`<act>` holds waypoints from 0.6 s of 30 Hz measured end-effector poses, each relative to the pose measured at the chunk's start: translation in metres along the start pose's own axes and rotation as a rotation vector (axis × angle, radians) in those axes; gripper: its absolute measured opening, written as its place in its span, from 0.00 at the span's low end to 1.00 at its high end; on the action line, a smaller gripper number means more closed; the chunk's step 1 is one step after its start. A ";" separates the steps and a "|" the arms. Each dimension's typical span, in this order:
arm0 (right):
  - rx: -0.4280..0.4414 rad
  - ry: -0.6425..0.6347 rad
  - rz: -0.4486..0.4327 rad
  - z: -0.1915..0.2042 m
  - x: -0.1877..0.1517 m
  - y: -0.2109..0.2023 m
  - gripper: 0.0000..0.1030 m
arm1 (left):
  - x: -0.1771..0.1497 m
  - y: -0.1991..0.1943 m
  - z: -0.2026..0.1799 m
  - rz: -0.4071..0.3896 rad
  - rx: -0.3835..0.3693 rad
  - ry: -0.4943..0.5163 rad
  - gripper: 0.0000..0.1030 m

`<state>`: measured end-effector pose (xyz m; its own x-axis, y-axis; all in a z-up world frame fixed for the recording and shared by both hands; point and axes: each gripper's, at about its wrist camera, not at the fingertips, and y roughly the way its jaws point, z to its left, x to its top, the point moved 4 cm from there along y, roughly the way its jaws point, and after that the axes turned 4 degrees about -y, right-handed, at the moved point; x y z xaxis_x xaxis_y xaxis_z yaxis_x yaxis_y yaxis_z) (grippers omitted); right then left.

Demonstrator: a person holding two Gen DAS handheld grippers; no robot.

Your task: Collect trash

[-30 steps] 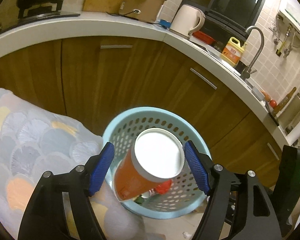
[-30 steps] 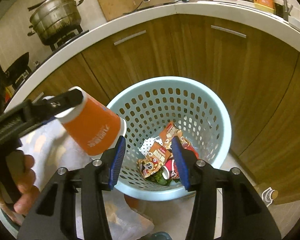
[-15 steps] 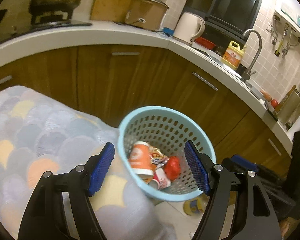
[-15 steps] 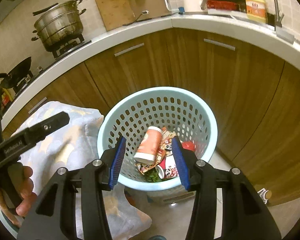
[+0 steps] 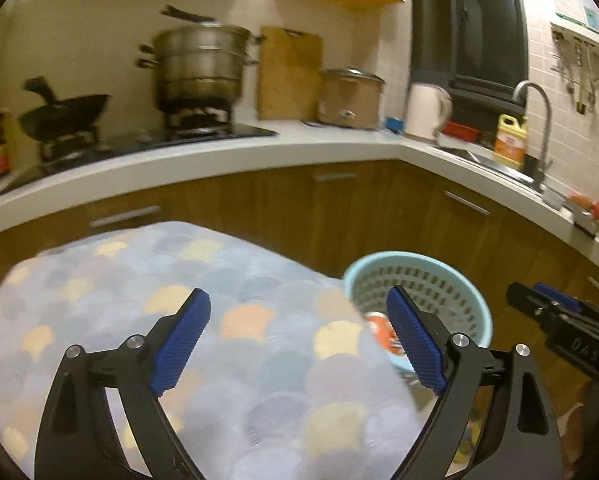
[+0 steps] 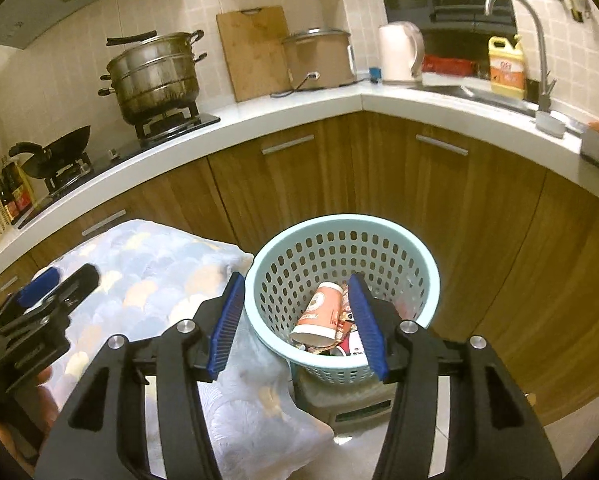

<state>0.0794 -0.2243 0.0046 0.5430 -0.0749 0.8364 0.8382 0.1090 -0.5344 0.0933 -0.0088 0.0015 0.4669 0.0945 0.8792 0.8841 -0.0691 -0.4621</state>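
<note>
A light blue perforated basket [image 6: 379, 228] stands on the floor by the cabinets. It also shows in the left wrist view [image 5: 447, 268]. An orange paper cup [image 6: 321, 314] lies on its side inside it on top of snack wrappers [image 6: 349, 344]. A bit of the cup shows in the left wrist view [image 5: 381, 332]. My left gripper [image 5: 299, 340] is open and empty above the patterned cloth. My right gripper [image 6: 297, 320] is open and empty above the basket's near rim. The left gripper shows at the left of the right wrist view [image 6: 51, 284].
A table covered with a scallop-patterned cloth [image 5: 179, 320] stands left of the basket. Wooden cabinets [image 6: 439, 184] and a white counter [image 6: 339, 104] curve behind. A steamer pot [image 6: 155, 76], wok [image 6: 55, 152], kettle [image 6: 399, 52] and sink tap [image 6: 539, 40] are on the counter.
The left gripper let the orange cup drop into the basket, then drew back and left over the cloth. The right gripper pulled back and up from the basket.
</note>
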 end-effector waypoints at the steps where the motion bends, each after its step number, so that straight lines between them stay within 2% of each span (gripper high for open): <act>1: -0.012 -0.005 -0.010 0.002 -0.001 -0.003 0.50 | -0.002 -0.003 0.003 -0.010 0.009 0.004 0.85; 6: -0.068 -0.048 -0.056 0.017 -0.001 -0.012 0.54 | -0.012 -0.006 0.013 -0.058 0.060 0.040 0.85; 9: -0.074 -0.060 -0.069 0.023 0.000 -0.013 0.55 | -0.017 -0.001 0.019 -0.037 0.069 0.033 0.85; 13: -0.134 -0.102 -0.097 0.031 -0.001 -0.018 0.55 | -0.016 -0.002 0.024 -0.026 0.054 0.000 0.85; 18: -0.125 -0.110 -0.110 0.039 -0.001 -0.022 0.55 | -0.016 -0.006 0.030 -0.041 0.069 -0.012 0.86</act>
<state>0.0590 -0.1879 0.0204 0.4443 0.0302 0.8954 0.8959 -0.0185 -0.4440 0.0807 0.0194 -0.0134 0.4297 0.1078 0.8965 0.9016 0.0036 -0.4325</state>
